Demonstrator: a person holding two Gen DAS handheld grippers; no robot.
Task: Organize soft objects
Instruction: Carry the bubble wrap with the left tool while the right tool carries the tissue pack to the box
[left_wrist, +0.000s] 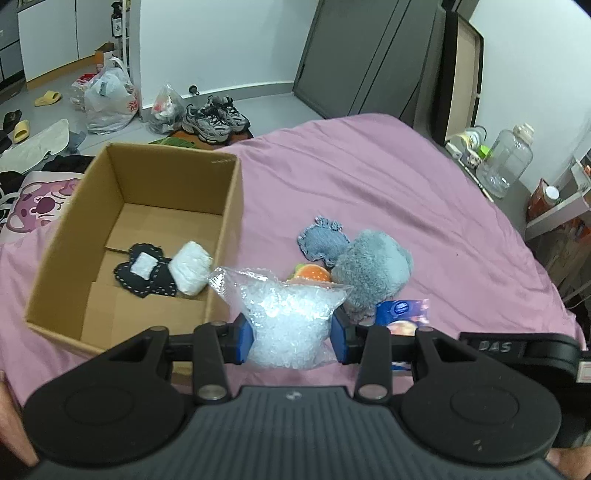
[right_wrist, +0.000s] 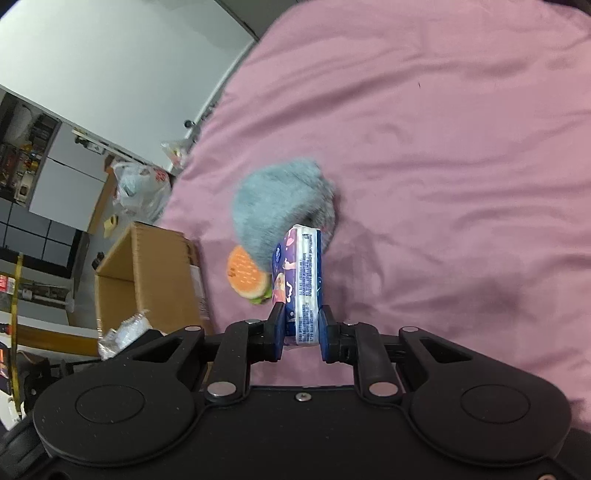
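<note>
My left gripper (left_wrist: 291, 338) is shut on a clear bubble-wrap bag (left_wrist: 284, 317), held just right of an open cardboard box (left_wrist: 66, 266) on the pink bed. In the box lie a black stitched heart patch (left_wrist: 142, 275) and a white wrapped bundle (left_wrist: 190, 267). My right gripper (right_wrist: 302, 334) is shut on a blue-purple tissue pack (right_wrist: 299, 284), also seen in the left wrist view (left_wrist: 402, 312). Beyond it lie a grey fluffy plush (right_wrist: 273, 203), a burger plush (right_wrist: 247, 277) and, in the left wrist view, a denim patch (left_wrist: 323, 243).
The pink bedsheet (left_wrist: 369, 177) stretches far and right. On the floor beyond the bed are sneakers (left_wrist: 216, 118), plastic bags (left_wrist: 109, 99) and slippers. A clear jug (left_wrist: 508, 160) and clutter stand on a side surface at the right. A pink cartoon pillow (left_wrist: 40, 206) lies left of the box.
</note>
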